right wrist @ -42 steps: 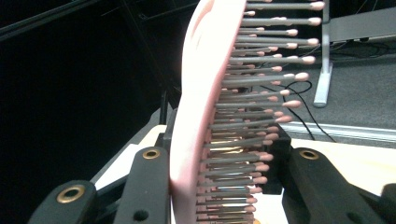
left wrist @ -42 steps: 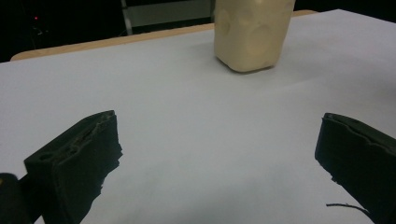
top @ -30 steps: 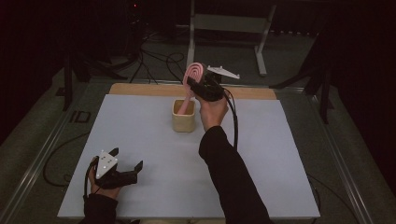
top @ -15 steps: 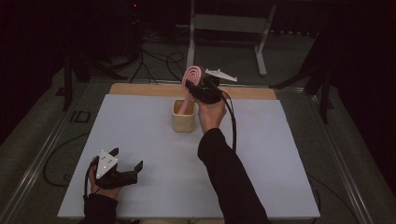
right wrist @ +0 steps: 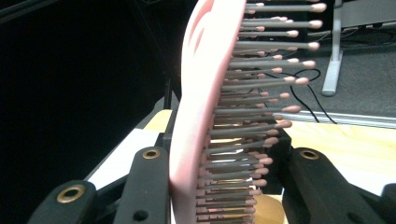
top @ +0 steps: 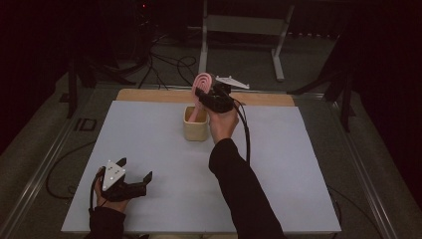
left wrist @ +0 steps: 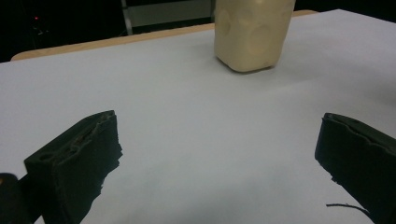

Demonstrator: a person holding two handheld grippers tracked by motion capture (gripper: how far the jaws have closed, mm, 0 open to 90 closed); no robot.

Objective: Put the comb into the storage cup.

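Well short of the cream cup (top: 196,124) and off to its left, near the front edge of the white counter (top: 298,164), the left tongs (top: 133,182) rest low in the person's left hand (top: 107,196), their jaws spread wide apart with nothing between them. In the left gripper view those two black jaws frame bare counter, and the cup (left wrist: 252,32) stands beyond them, upright and well clear of both. The cup sits toward the far side of the counter, just short of the wooden strip (top: 149,95) that runs along the counter's far edge. Directly beside and above the cup, the right hand (top: 222,122) reaches in on a dark sleeve (top: 244,194) and holds the right tongs (top: 201,97), which are clamped on a pink hairbrush (top: 199,94). The brush's lower end dips into the cup's mouth while its head rises above the rim. In the right gripper view the hairbrush (right wrist: 205,107) stands edge-on between the jaws, its grey bristles (right wrist: 261,70) with pink tips pointing to one side. Beyond the cup, past the counter, lie a grey floor, cables (top: 164,64) and a metal stand (top: 244,30).
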